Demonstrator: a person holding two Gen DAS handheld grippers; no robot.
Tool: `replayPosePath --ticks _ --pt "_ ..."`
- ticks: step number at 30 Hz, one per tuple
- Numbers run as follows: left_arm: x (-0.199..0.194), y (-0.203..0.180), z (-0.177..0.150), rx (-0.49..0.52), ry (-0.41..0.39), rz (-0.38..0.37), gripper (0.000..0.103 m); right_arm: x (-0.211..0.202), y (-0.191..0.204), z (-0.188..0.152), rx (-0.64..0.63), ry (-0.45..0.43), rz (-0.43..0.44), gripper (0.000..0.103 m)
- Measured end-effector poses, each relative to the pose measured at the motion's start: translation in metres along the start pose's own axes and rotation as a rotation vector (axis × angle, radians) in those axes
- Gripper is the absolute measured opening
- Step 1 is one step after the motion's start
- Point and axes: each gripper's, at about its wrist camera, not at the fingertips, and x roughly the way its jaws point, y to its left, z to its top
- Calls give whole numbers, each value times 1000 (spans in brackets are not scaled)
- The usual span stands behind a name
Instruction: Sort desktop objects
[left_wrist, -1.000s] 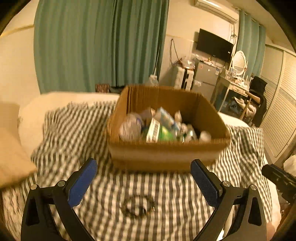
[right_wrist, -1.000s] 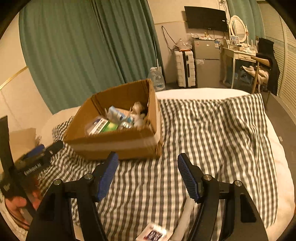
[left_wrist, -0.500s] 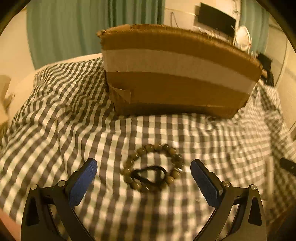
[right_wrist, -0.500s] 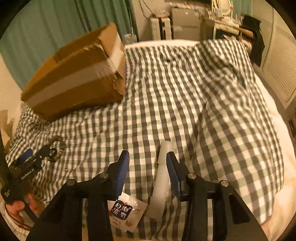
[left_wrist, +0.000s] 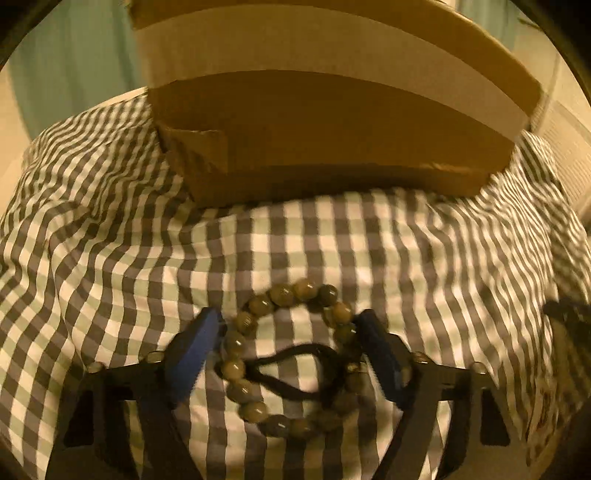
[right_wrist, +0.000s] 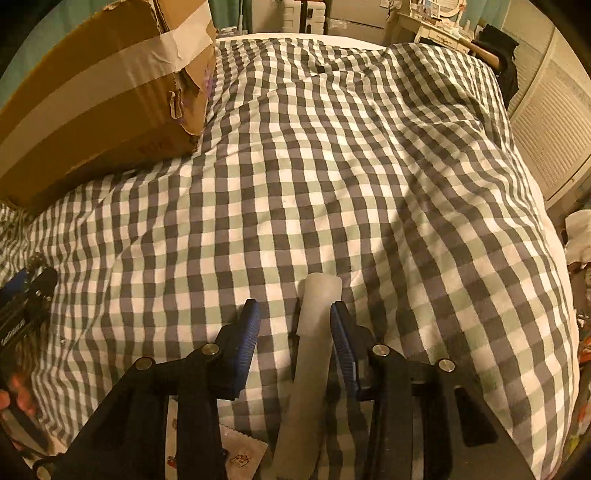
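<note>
A bracelet of olive-brown beads (left_wrist: 258, 304) lies on the checked bedspread (left_wrist: 110, 240), with a black hair tie (left_wrist: 295, 387) inside its ring. My left gripper (left_wrist: 289, 315) is down over it and its jaws are closing, with a blue pad just outside the beads on each side. In the right wrist view a whitish tube (right_wrist: 319, 295) lies lengthwise between the jaws of my right gripper (right_wrist: 293, 310). The right pad is against the tube; the left pad stands clear of it. A taped cardboard box (left_wrist: 332, 129) stands just beyond the bracelet.
The box (right_wrist: 92, 110) fills the far left of the right wrist view. A small printed sachet (right_wrist: 240, 454) lies under my right gripper. A hand (right_wrist: 14, 398) holds the other gripper at the left edge. The bed drops off on the right beside louvred doors (right_wrist: 546, 122).
Both grippers have sunk to the bedspread and tipped downward. The left jaws have narrowed around the bracelet. The right jaws narrowed earlier and now straddle the tube.
</note>
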Motion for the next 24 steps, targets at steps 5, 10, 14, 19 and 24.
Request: replayPosePath --ticks 5,10,14,19,24 --pt "-8 3 -6 -1 -14 -28 36 -3 0 -2 -23 -18 -23 16" --pt "-25 12 -12 -43 -43 -57 14 -16 -2 -3 -14 -72 43 1" --pt "-42 25 -14 -82 -101 -78 14 -21 0 -5 -19 -89 87 0" --pt "-69 28 -4 -88 -191 -164 14 -25 6 -8 -23 -101 130 0" --pt "-74 27 -8 -57 -219 -179 13 -36 4 -9 -23 -134 180 0"
